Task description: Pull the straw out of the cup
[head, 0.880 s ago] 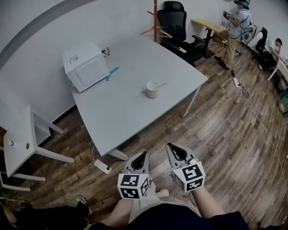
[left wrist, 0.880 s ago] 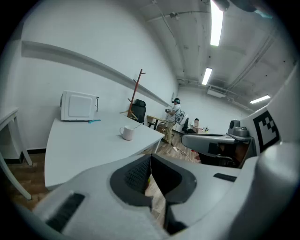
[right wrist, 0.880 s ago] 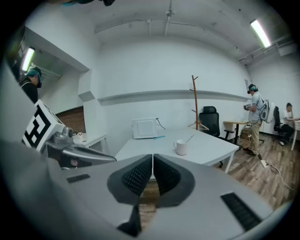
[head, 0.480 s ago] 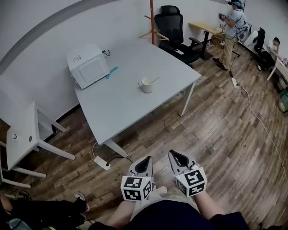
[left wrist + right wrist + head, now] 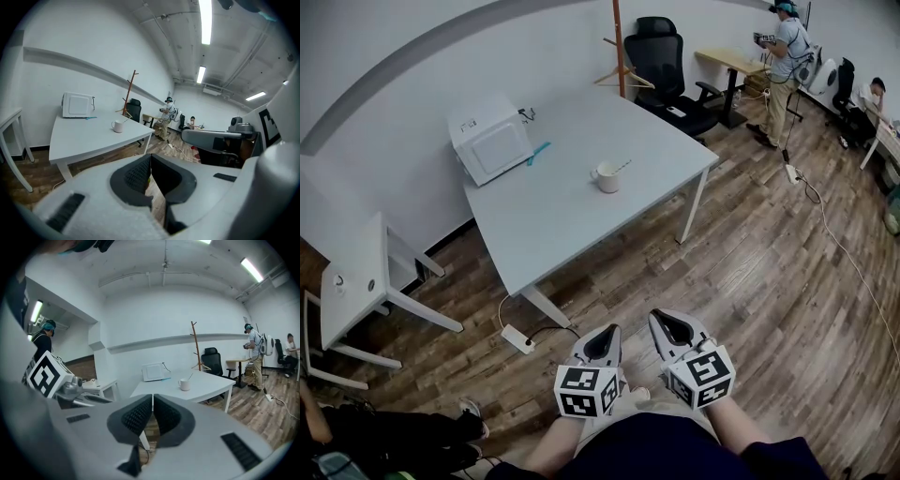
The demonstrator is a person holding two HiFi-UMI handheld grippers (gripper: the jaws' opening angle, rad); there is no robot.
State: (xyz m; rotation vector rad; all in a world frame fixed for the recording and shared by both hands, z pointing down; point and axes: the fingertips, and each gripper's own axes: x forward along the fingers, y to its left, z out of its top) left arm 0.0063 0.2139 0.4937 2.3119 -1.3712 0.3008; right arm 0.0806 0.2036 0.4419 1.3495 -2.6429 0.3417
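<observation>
A white cup stands on the grey table, with a thin straw leaning out of it to the right. The cup also shows far off in the left gripper view and the right gripper view. My left gripper and right gripper are held low near my body, well short of the table, over the wooden floor. Both are shut with nothing between the jaws.
A white microwave and a teal item sit at the table's far left. A white side table stands left, a power strip lies on the floor. A black office chair, coat stand and a person are beyond.
The view has drawn back from the table, so the cup looks smaller and farther. Both grippers stay low near my body, still shut.
</observation>
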